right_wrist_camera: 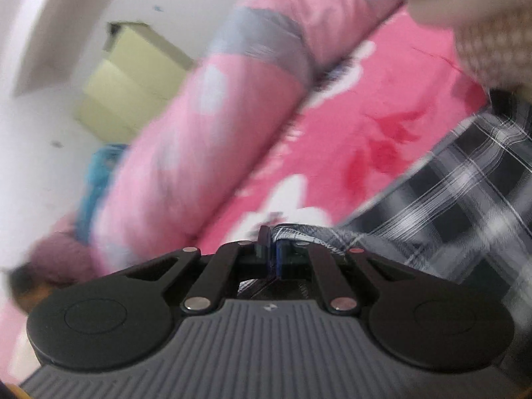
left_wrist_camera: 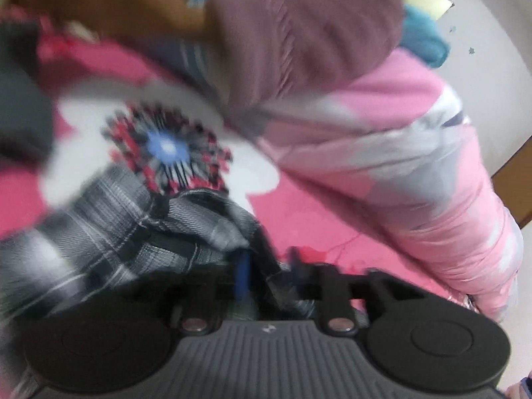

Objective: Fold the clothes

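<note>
A: Starting at the left, what is the left gripper (left_wrist_camera: 266, 266) doing?

B: Its jaws are drawn together on a bunched edge of the black-and-white plaid shirt (left_wrist_camera: 109, 219). The cloth rises in a crumpled ridge right at the fingertips, over the pink floral bedsheet (left_wrist_camera: 299, 212). Past it lies a heap of other garments, a mauve knitted one (left_wrist_camera: 306, 43) on top, and a rolled pink quilt (left_wrist_camera: 425, 173) runs along the wall side.

A: And the right gripper (right_wrist_camera: 271, 252)?

B: Clamped too, with a hem of the same plaid shirt (right_wrist_camera: 459, 186) pinched between the jaws. From there the shirt spreads off to the right across the bedsheet (right_wrist_camera: 332, 153), with the quilt (right_wrist_camera: 206, 123) to the left.

A: So which step is this?

B: I'd judge a fold in mid-carry: both grippers hold the shirt's edge, and both views are smeared with motion. Whether this is an early fold or a closing one, the blur won't let me say.

A: What does the next move need?

B: Keep both grips firm and level, so the edge travels evenly and lands square on the rest of the shirt, without dragging the sheet.
</note>
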A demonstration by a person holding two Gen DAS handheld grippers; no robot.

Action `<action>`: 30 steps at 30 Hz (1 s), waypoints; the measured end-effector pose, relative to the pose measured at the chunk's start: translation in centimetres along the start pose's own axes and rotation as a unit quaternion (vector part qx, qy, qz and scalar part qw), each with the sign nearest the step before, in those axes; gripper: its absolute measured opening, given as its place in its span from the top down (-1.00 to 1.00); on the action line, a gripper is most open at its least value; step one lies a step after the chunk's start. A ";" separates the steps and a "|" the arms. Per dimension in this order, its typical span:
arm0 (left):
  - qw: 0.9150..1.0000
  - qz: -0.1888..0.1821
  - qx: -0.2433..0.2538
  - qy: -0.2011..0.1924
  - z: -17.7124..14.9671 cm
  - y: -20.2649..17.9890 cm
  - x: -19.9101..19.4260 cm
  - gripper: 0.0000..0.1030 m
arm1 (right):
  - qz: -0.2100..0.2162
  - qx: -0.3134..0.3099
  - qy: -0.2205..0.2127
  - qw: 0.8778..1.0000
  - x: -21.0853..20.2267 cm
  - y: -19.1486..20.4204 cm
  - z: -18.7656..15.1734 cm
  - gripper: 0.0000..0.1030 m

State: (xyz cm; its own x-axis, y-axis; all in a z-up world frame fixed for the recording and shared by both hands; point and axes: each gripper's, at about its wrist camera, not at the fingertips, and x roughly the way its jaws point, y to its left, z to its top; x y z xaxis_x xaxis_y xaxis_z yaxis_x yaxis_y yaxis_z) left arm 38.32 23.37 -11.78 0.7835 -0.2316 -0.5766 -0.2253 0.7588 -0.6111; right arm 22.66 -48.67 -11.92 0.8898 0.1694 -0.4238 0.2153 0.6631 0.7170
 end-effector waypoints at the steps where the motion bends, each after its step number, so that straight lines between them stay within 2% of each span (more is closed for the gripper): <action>1: 1.000 -0.018 -0.024 -0.004 0.0 0.8 0.4 0.27 | -0.024 0.007 0.016 1.000 1.4 -0.9 -0.2 0.85; 2: 0.998 -0.042 -0.053 -0.012 -0.1 1.6 0.2 0.15 | -0.048 0.014 0.033 0.998 2.7 -1.7 -0.5 0.83; 3: 0.994 -0.066 -0.081 -0.020 -0.1 2.3 -0.1 -0.09 | -0.044 0.017 0.034 0.998 2.7 -2.0 -0.7 0.83; 4: 0.991 -0.083 -0.100 -0.026 -0.1 2.7 -0.4 -0.19 | -0.036 0.018 0.031 0.999 2.6 -2.2 -0.9 0.77; 5: 0.990 -0.088 -0.102 -0.033 0.0 2.6 -1.2 -0.29 | -0.029 0.020 0.029 0.999 2.4 -2.4 -1.1 0.50; 6: 0.991 -0.085 -0.099 -0.039 0.2 2.3 -2.1 -0.35 | -0.023 0.018 0.030 0.999 1.9 -2.3 -1.0 0.38; 7: 0.991 -0.084 -0.095 -0.046 0.3 2.0 -3.1 -0.38 | -0.025 0.008 0.028 0.999 1.0 -1.8 -1.0 0.06; 8: 0.991 -0.086 -0.089 -0.054 0.5 1.7 -4.2 -0.43 | -0.028 -0.003 0.025 0.999 0.1 -1.2 -1.0 -0.07; 12: 0.989 -0.091 -0.072 -0.089 0.3 1.4 -10.3 -0.64 | -0.021 -0.041 0.026 0.999 -4.2 1.0 -1.7 -0.20; 16: 0.993 -0.035 -0.072 -0.092 -1.4 2.7 -15.7 -0.67 | -0.014 -0.079 0.027 0.996 -8.6 3.3 -2.5 -0.30; 18: 0.994 -0.011 -0.078 -0.072 -3.2 3.9 -17.0 -0.69 | 0.016 -0.056 0.062 0.996 -10.0 3.5 -4.3 -0.34; 22: 0.994 -0.007 -0.104 -0.013 -6.7 6.3 -16.3 -0.69 | 0.055 0.022 0.167 0.984 -10.6 2.8 -9.5 -0.36; 25: 0.994 -0.007 -0.110 -0.017 -7.5 6.9 -14.6 -0.69 | 0.076 0.089 0.230 0.966 -9.4 1.9 -12.9 -0.36; 26: 0.993 -0.008 -0.114 -0.022 -7.4 7.0 -14.1 -0.69 | 0.067 0.101 0.234 0.965 -8.8 1.7 -13.6 -0.35; 30: 0.991 -0.011 -0.125 -0.043 -6.0 7.1 -12.1 -0.72 | 0.061 0.112 0.208 0.970 -7.2 2.3 -13.4 -0.35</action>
State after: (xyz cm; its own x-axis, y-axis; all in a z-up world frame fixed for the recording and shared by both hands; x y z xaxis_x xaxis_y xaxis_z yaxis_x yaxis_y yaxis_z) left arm 23.82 27.89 -12.39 0.8338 -0.1865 -0.5197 -0.3354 0.5765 -0.7451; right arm 11.34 -38.62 -14.64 0.6843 0.5480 -0.4810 0.2420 0.4515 0.8588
